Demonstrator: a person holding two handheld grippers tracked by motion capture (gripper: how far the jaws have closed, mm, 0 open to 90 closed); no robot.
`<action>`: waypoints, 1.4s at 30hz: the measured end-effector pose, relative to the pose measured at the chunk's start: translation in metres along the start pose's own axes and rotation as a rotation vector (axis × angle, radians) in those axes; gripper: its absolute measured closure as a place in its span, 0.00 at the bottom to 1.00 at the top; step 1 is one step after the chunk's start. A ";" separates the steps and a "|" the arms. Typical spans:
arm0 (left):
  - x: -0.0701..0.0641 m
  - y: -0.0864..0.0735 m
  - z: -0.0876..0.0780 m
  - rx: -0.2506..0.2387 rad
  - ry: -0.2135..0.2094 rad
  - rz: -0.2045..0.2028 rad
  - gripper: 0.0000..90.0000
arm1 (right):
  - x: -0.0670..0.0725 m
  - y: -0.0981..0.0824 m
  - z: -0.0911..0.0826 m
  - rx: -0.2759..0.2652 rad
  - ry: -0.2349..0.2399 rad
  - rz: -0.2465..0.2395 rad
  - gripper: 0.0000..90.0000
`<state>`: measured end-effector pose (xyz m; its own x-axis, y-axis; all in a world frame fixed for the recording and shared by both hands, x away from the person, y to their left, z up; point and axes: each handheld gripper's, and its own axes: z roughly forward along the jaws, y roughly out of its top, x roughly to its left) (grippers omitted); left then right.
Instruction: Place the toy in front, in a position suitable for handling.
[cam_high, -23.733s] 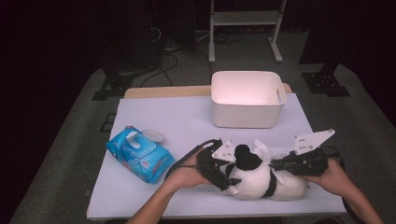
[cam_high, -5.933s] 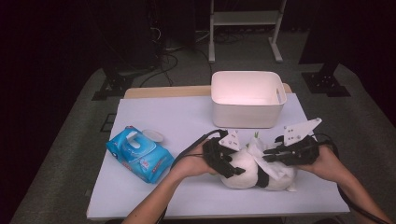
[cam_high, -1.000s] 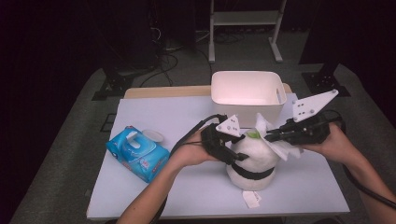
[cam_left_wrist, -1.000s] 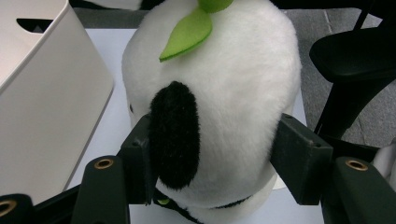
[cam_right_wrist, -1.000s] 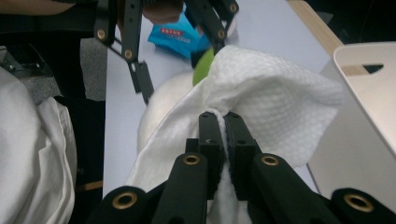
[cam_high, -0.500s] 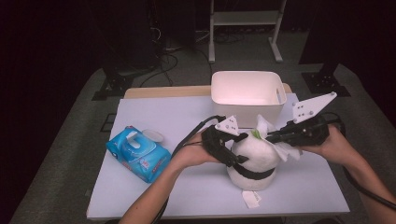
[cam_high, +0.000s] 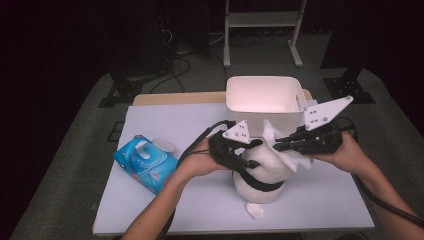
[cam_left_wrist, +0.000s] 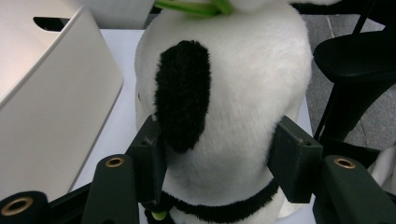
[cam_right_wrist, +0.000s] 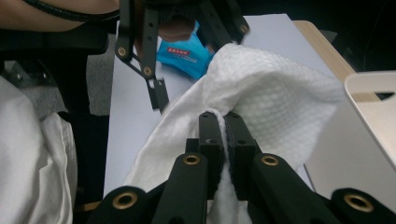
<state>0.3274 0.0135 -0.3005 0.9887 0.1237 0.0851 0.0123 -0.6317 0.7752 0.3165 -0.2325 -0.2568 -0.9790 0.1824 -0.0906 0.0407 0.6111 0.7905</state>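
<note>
Closest to me, a small white scrap (cam_high: 256, 210) lies on the white table (cam_high: 165, 205) just in front of the plush toy (cam_high: 262, 170), which stands upright near the middle of the tabletop, white with a black band around its base. My left gripper (cam_high: 239, 156) has the toy from its left side: in the left gripper view the two black pads (cam_left_wrist: 148, 158) sit on either flank of the toy's body (cam_left_wrist: 233, 93), beside a black patch (cam_left_wrist: 182, 93) of fur, jaws part-way closed around it. They have just been closing in further, with the toy between them, and the pads now rest against the fur. My right gripper (cam_high: 295, 145) comes in from the right at the toy's upper part, its jaws pinched tight on a white textured cloth (cam_right_wrist: 261, 88); in the right gripper view the cloth bunches up between the jaws and drapes over the toy. To the left on the table, well apart from the toy, lies a blue wipes packet (cam_high: 145, 162) with its lid flipped open. Just behind the toy stands the white bin (cam_high: 265, 100), open at the top.
</note>
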 end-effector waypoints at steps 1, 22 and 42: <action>0.000 -0.001 0.000 0.002 0.001 -0.004 0.48 | 0.001 0.003 0.003 0.017 -0.004 -0.011 0.96; 0.004 -0.007 -0.002 -0.025 -0.015 -0.035 0.49 | -0.009 -0.035 -0.022 0.080 -0.041 0.085 0.96; 0.000 0.005 -0.016 0.005 0.021 -0.004 0.49 | -0.007 0.012 0.006 0.044 0.012 -0.007 0.96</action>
<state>0.3247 0.0223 -0.2865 0.9853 0.1417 0.0952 0.0167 -0.6350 0.7724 0.3254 -0.2224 -0.2501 -0.9817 0.1686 -0.0887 0.0419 0.6456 0.7625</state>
